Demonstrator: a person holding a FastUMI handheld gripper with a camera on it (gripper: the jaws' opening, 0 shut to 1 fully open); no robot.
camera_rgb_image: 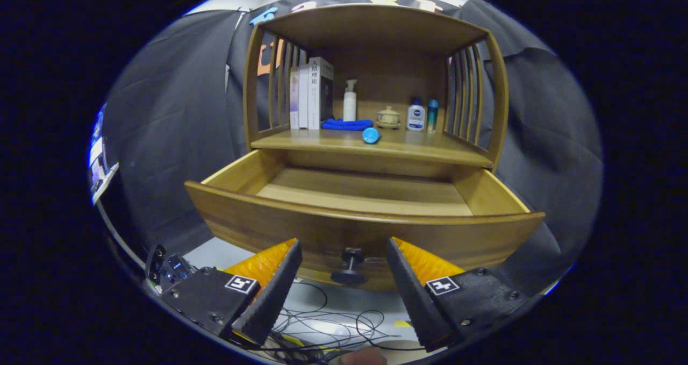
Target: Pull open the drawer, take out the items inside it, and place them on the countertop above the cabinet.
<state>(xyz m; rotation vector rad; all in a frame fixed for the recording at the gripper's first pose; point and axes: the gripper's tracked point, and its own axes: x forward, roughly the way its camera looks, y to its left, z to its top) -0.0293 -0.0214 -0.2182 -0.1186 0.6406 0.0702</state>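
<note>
Currently the gripper [344,257] was released, fingers spread either side of the drawer knob [350,266], not touching. Wooden drawer [365,228] stood pulled out; blue cylinder [371,135] lay on countertop [430,150].

I count three books [310,92], three bottles [350,100], one blue cloth [346,124], one lidded cup [388,116], one blue ball [371,135], one drawer [355,230].

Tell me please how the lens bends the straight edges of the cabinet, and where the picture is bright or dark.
In the gripper view, fisheye distortion bows the front of the open drawer into an arc and curves the cabinet posts outward; the countertop items stay sharp and evenly lit; the knob sits in shadow between the open fingers of the gripper, untouched; glare brightens the floor under the cables.
</note>
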